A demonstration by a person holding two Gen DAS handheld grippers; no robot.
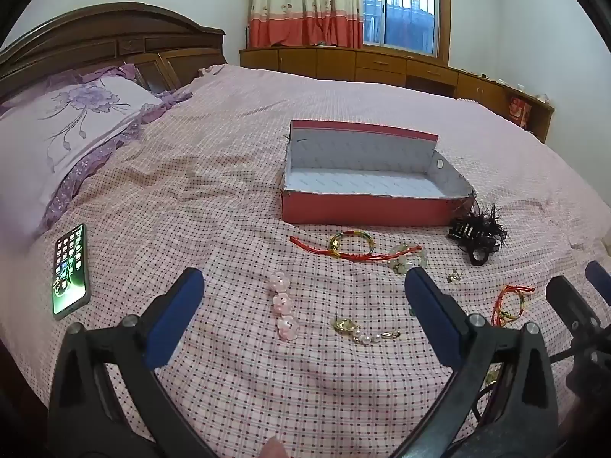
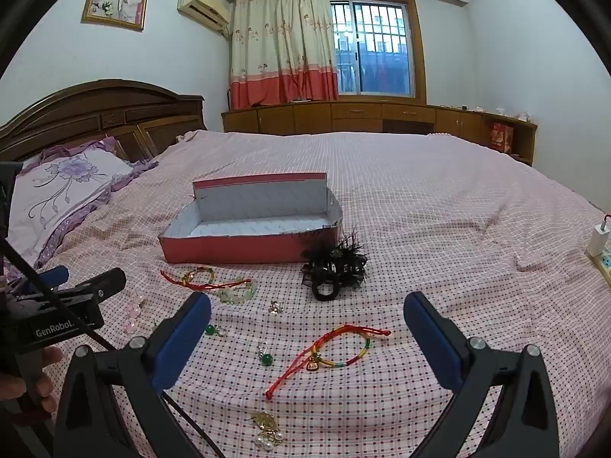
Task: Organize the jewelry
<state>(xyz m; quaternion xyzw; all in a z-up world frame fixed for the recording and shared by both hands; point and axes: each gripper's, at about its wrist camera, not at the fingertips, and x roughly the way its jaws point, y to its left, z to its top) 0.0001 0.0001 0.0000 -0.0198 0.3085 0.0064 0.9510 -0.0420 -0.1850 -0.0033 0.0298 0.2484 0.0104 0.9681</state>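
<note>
Both tongs gape empty: the rainbow cord bracelet (image 2: 336, 355) lies crosswise dead ahead between the right gripper (image 2: 307, 328) fingers, left gripper (image 1: 303, 297) farther.

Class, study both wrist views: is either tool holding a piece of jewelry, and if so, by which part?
Nothing is held. The left tool and right tool are both open above the bedspread, and every piece, such as the rainbow bracelet, lies loose.
</note>
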